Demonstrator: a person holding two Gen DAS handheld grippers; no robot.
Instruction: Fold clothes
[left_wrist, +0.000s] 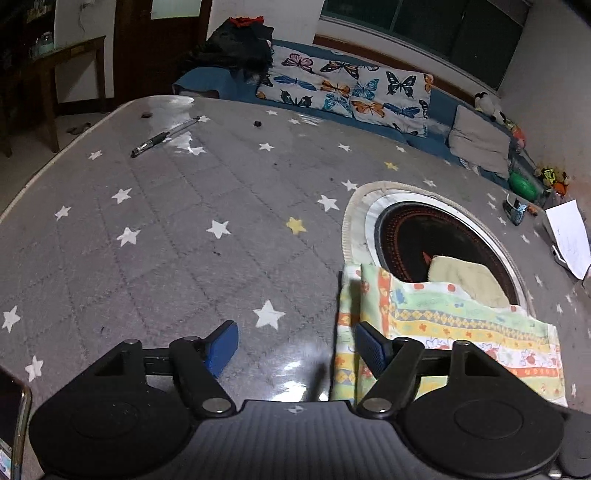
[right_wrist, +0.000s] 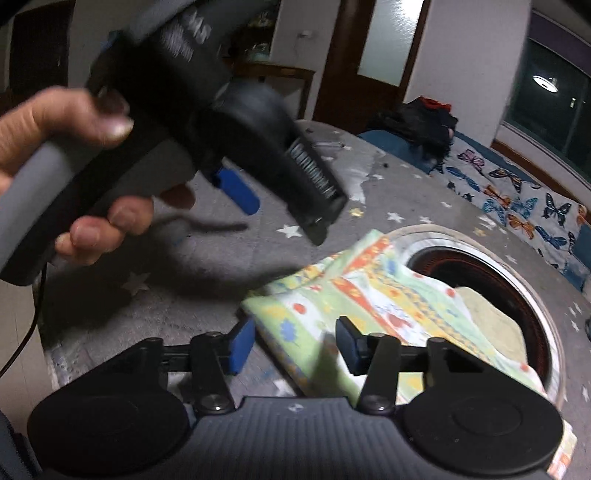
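Observation:
A folded, brightly patterned cloth (left_wrist: 454, 325) with green, yellow and orange bands lies flat on the grey star-print table cover (left_wrist: 184, 229), partly over a round black-and-red burner (left_wrist: 424, 236). A pale yellow cloth (left_wrist: 465, 277) sits under it on the burner. My left gripper (left_wrist: 297, 345) is open and empty, its right finger just over the cloth's left edge. My right gripper (right_wrist: 293, 343) is open and empty above the cloth's (right_wrist: 354, 295) near corner. The left gripper's body (right_wrist: 207, 122), held in a hand, hangs blurred above the table in the right wrist view.
A pen (left_wrist: 164, 136) lies at the far left of the table. A butterfly-print pillow (left_wrist: 347, 88) and dark clothes (left_wrist: 236, 48) lie on the blue bench behind. White paper (left_wrist: 570, 236) and small toys (left_wrist: 524, 184) sit at the right. A phone edge (left_wrist: 14, 424) shows bottom left.

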